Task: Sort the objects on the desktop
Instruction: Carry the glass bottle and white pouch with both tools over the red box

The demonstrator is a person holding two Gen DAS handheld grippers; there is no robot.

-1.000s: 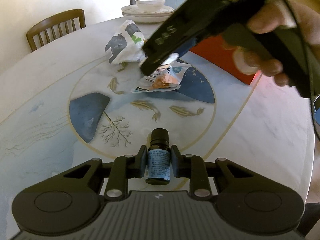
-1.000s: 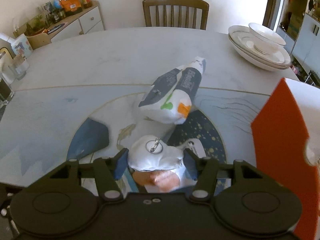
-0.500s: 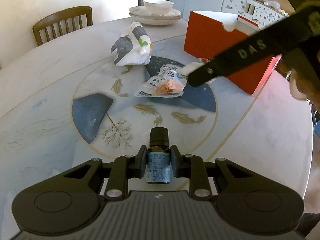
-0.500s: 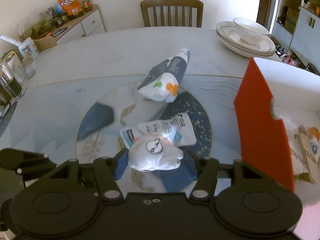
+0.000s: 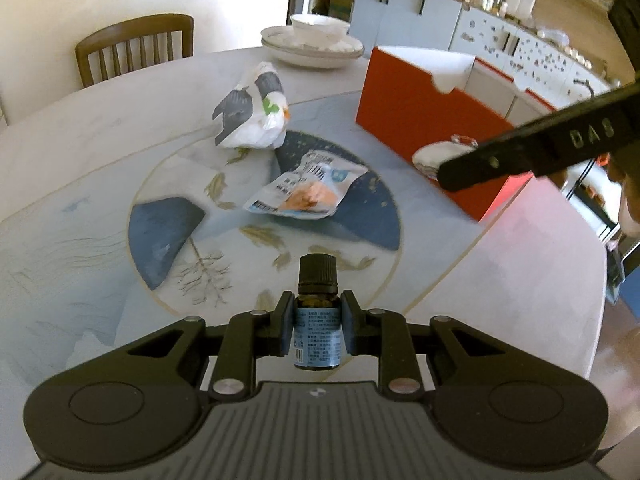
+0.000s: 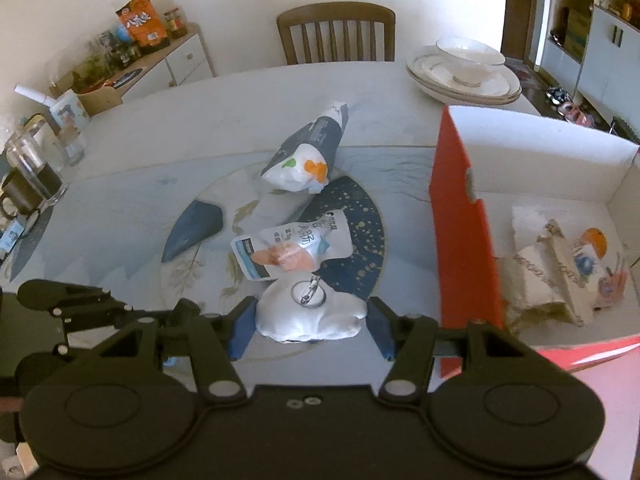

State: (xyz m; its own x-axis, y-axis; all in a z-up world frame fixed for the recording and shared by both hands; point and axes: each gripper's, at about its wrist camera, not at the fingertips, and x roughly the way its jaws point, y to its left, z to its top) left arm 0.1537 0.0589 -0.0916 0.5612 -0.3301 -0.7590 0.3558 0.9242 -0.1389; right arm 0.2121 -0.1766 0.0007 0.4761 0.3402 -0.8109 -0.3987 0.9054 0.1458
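free: table centre [image 6: 120, 240] | blocked: red box wall [image 6: 460, 240], two snack bags [image 6: 292, 244] beside it

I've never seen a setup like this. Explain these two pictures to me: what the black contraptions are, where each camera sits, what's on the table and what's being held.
No robot here: a person holds a pair of hand-operated tongs in each hand, with a wide-angle camera mounted on each, looking along its fingers. One picture comes from the left tongs, which grip a small dark bottle. The other comes from the right tongs, which grip a white keychain toy near an open red box that already holds some crumpled packaging. On the round table lie a flat snack packet and a crumpled white bag, with stacked dishes at the far edge.
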